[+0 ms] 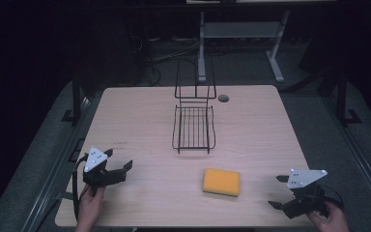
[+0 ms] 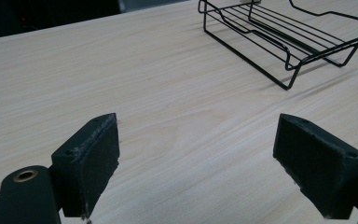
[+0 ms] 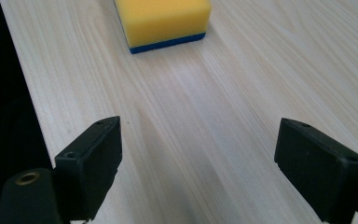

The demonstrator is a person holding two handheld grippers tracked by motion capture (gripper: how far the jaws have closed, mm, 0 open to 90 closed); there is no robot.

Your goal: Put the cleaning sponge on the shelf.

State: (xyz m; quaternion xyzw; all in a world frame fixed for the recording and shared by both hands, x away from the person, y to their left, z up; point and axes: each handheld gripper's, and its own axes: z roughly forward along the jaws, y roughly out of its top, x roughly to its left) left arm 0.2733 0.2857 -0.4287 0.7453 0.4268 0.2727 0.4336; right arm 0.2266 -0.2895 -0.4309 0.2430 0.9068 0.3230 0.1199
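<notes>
A yellow sponge with a blue underside lies flat on the wooden table, front right of centre. A black wire rack with a tall upright back stands at mid-table, empty. My left gripper rests near the front left edge, open and holding nothing, aimed toward the rack; its jaws stand wide apart over bare wood. My right gripper sits at the front right corner, open and empty. It faces the sponge, which lies well ahead of its jaws.
A round cable hole sits near the table's far edge, right of the rack. Behind the table stands a grey desk frame, with cables on the dark floor. The table's edge runs close along the left of the right gripper view.
</notes>
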